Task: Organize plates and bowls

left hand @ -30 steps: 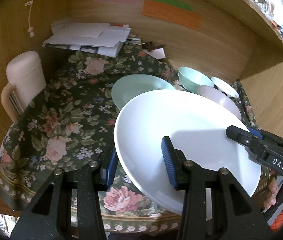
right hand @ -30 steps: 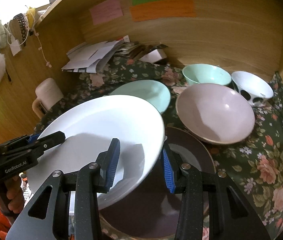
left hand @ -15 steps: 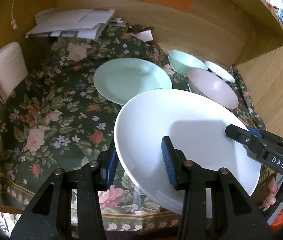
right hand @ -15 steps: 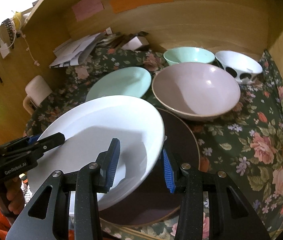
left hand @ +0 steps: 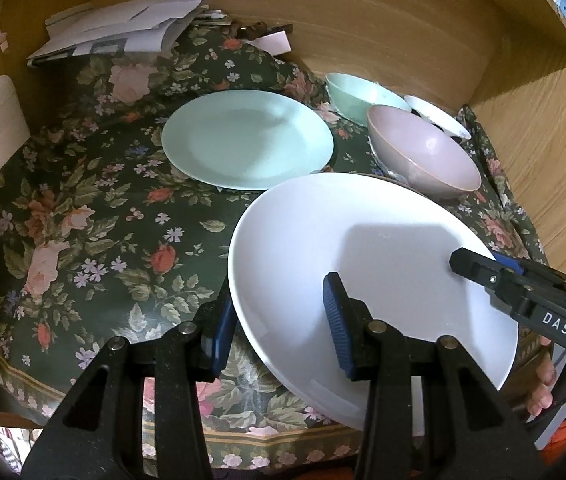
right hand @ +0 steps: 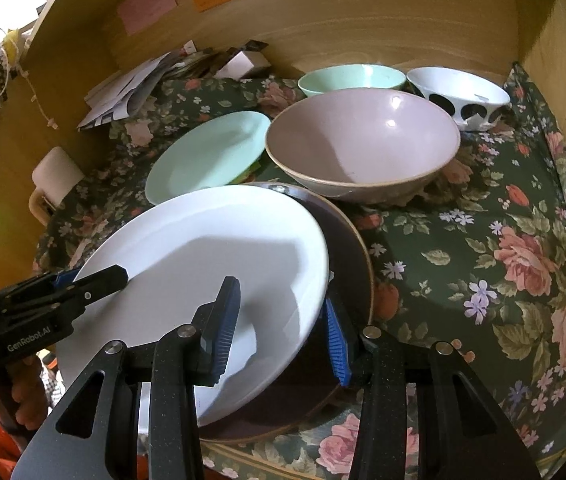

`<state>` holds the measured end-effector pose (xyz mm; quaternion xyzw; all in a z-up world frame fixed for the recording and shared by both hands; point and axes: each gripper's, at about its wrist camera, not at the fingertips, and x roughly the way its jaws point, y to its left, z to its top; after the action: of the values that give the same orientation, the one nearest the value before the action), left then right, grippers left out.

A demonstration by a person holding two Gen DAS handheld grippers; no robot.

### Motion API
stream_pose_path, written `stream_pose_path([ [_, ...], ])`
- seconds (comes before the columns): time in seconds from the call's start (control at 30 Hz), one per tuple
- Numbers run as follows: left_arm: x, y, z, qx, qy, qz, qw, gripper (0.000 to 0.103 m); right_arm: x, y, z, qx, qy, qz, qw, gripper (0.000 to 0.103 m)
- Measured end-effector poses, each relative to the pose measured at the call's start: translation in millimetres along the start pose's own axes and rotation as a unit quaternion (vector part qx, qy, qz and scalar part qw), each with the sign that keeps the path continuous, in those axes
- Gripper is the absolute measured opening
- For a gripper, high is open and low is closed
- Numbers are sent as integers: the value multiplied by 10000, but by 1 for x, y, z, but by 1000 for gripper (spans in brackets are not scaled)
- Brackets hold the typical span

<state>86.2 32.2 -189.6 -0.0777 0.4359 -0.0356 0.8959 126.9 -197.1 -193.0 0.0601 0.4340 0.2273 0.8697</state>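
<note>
A wooden alcove with coloured paper notes on its back wall closes in the desk (left hand: 83, 208), which is covered with a dark floral cloth.

From my left wrist view, my left gripper (left hand: 279, 324) clamps the near left rim of the white plate (left hand: 363, 248), one blue pad under the rim and one on top. The plate sits tilted above the desk's front edge. My right gripper (left hand: 483, 268) bites the plate's right rim from the far side. Behind it lie the mint plate (left hand: 247, 138) flat on the cloth, then the pink bowl (left hand: 423, 156), the mint bowl (left hand: 357, 94) and the edge of the spotted bowl (left hand: 437, 120). A pile of papers (left hand: 123, 36) rests at the back left.

From my right wrist view, my right gripper (right hand: 281, 332) is closed on the white plate's (right hand: 203, 256) right rim, and my left gripper (right hand: 103, 280) holds the opposite rim. Directly under the white plate lies a dark brown plate (right hand: 351, 264); I cannot tell whether they touch. The pink bowl (right hand: 363, 144) stands just behind it, the mint plate (right hand: 207, 156) to its left, the mint bowl (right hand: 351, 78) and spotted bowl (right hand: 459, 94) at the back.
</note>
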Motion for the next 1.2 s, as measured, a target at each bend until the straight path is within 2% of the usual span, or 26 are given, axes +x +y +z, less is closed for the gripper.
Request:
stream_pose_path([
  [0.4, 16, -3, -1, 4, 153, 11, 9999, 42, 6, -8, -4, 162, 92, 4, 9998, 37],
  [0.8, 21, -3, 1, -17, 121, 1, 9999, 42, 6, -6, -2, -124, 201, -149, 9996, 39],
  [1.1, 22, -9, -3, 217, 67, 115, 9997, 42, -8, -5, -2, -391, -8, -624, 9973, 39],
  [1.2, 24, -12, -4, 240, 72, 121, 9996, 42, -11, -7, -2, -381, -22, -654, 9971, 39],
])
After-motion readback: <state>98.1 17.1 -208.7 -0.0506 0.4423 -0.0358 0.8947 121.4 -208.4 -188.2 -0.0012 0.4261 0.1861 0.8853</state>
